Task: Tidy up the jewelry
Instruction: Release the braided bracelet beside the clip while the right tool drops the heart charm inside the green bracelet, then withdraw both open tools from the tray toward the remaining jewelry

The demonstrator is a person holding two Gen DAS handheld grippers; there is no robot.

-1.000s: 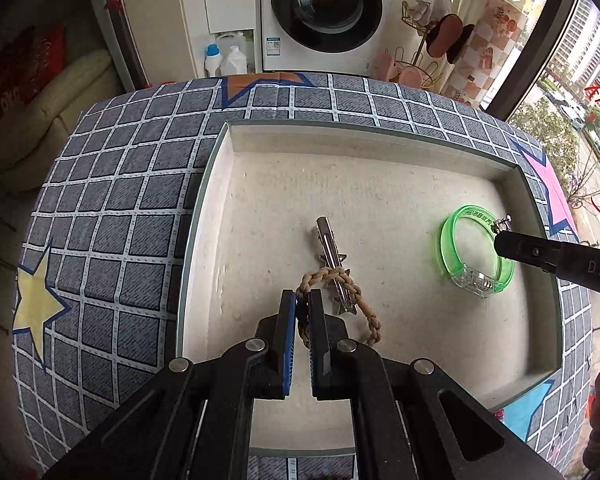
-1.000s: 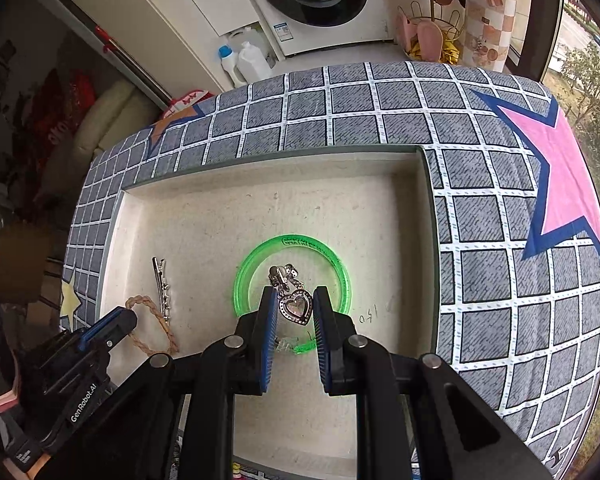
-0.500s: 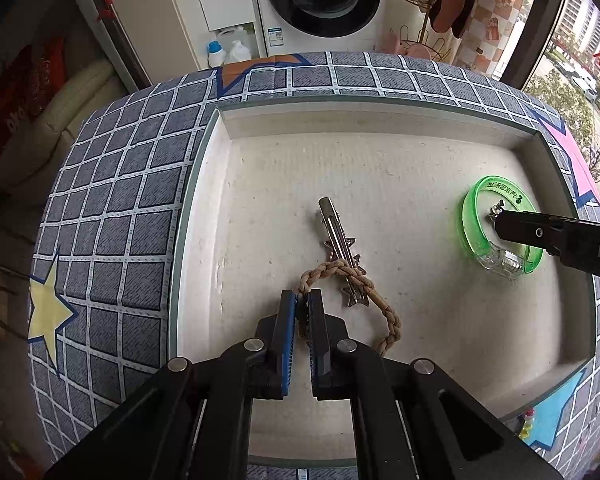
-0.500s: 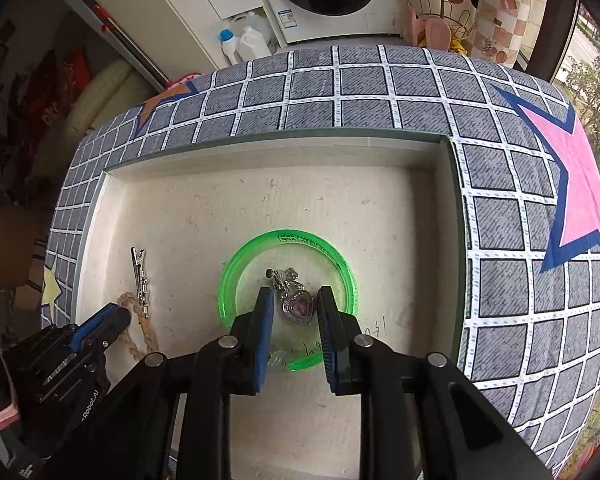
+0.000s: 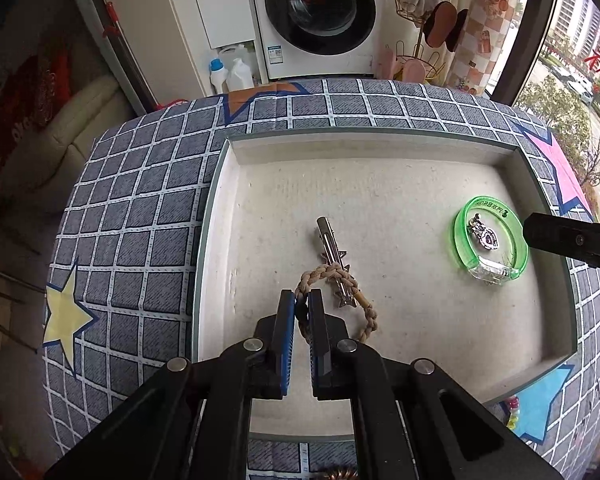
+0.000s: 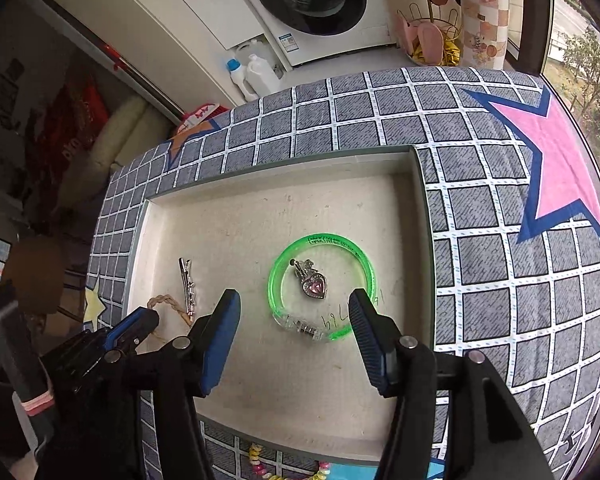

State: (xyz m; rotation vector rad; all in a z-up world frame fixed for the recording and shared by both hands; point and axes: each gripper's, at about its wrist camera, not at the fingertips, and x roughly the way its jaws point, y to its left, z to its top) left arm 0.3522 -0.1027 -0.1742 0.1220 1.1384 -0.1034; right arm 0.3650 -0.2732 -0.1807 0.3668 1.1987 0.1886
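Observation:
A shallow cream tray (image 5: 380, 184) (image 6: 284, 208) lies on a checked cloth. My left gripper (image 5: 302, 300) is shut on a braided tan cord bracelet (image 5: 364, 308), which lies over a silver star hair clip (image 5: 334, 258). In the right wrist view the bracelet (image 6: 162, 302) and clip (image 6: 187, 284) lie at the tray's left. A green plastic bangle (image 5: 488, 246) (image 6: 320, 286) lies at the tray's right, with a silver heart pendant (image 6: 314, 284) (image 5: 485, 235) lying inside its ring. My right gripper (image 6: 294, 318) is open and empty, just above the bangle.
The checked cloth (image 6: 500, 264) with coloured stars surrounds the tray. A string of coloured beads (image 6: 260, 468) lies beyond the tray's near edge. A washing machine (image 5: 320, 16), bottles (image 5: 232, 72) and a rack stand on the floor behind.
My right gripper opened and let go of the heart pendant, which now lies inside the green bangle. The right gripper drew back. My left gripper stays shut on the braided bracelet.

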